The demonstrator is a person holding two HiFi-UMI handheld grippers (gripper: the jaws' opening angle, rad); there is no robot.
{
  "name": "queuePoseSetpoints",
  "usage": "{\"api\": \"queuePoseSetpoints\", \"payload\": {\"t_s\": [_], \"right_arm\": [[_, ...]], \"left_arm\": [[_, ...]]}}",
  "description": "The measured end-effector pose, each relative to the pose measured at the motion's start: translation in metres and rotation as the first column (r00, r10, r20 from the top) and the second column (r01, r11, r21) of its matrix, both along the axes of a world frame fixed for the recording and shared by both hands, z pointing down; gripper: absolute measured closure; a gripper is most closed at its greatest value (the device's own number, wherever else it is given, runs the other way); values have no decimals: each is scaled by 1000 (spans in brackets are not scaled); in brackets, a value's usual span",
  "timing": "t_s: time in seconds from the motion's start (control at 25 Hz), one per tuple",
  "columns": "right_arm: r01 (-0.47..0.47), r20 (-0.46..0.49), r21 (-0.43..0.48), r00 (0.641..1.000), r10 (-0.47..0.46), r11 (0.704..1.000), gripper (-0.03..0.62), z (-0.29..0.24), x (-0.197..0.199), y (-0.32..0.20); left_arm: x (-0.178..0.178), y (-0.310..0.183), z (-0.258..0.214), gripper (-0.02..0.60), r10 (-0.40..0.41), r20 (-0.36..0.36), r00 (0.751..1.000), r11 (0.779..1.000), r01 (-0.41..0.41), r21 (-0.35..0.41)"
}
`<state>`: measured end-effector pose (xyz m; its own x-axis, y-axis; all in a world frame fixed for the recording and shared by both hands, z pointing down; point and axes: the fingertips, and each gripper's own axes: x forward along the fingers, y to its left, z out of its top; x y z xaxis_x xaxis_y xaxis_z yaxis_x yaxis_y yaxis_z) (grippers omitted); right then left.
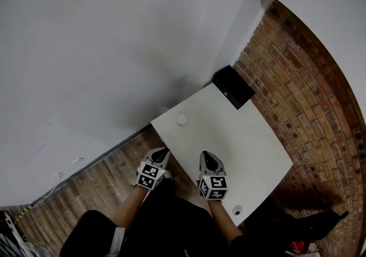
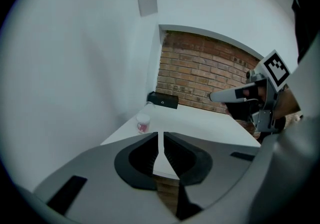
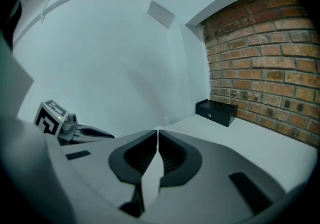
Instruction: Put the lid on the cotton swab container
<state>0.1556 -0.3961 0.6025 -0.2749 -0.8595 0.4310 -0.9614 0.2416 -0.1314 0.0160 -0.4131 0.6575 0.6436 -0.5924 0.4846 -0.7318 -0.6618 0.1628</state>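
A person stands at a white table (image 1: 246, 135), smooth and matt, with a two-jaw gripper in each hand. The table is set against a red brick wall (image 1: 309, 78) and a plain white wall (image 1: 114, 32), over a wood-plank floor (image 1: 97, 176).

The left gripper (image 1: 165, 151) has its grey jaws pressed together with nothing between them. The right gripper (image 1: 206, 154) is closed and empty too. Each carries a cube of black-and-white square markers.

The cotton swab container (image 1: 182, 118) is a small round tub, pale and translucent. It stands uncapped on the table ahead of the left gripper's tips and apart from them, close to the table edge on that side. From the right gripper it lies ahead and off to the left. Its pinkish-red label (image 2: 143, 127) is too small to read.

A small white disc (image 1: 237, 210), apparently the lid, lies flat near the table's near edge. It is behind the right gripper's tips, to their right and not touching them.

A black rectangular box (image 1: 233, 86) sits at the far corner, well beyond both grippers. The pale mark on its front cannot be read. The left gripper's tips hang over the table's edge, and the right gripper's are over the tabletop.
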Motion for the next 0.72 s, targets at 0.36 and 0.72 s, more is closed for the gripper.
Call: {"api": "queuePoseSetpoints", "payload": {"t_s": [0.36,0.72], "right_arm": [[-36,24,-27,999,36,999,571,4,-6,-44],[-42,51,-76,998,46,996,571,24,-3,-57]], "left_arm": [[2,-58,40,436,64,77,995,998,-64,-4],[23,-92,78,313,123,159,980,992,-123,-10]]}}
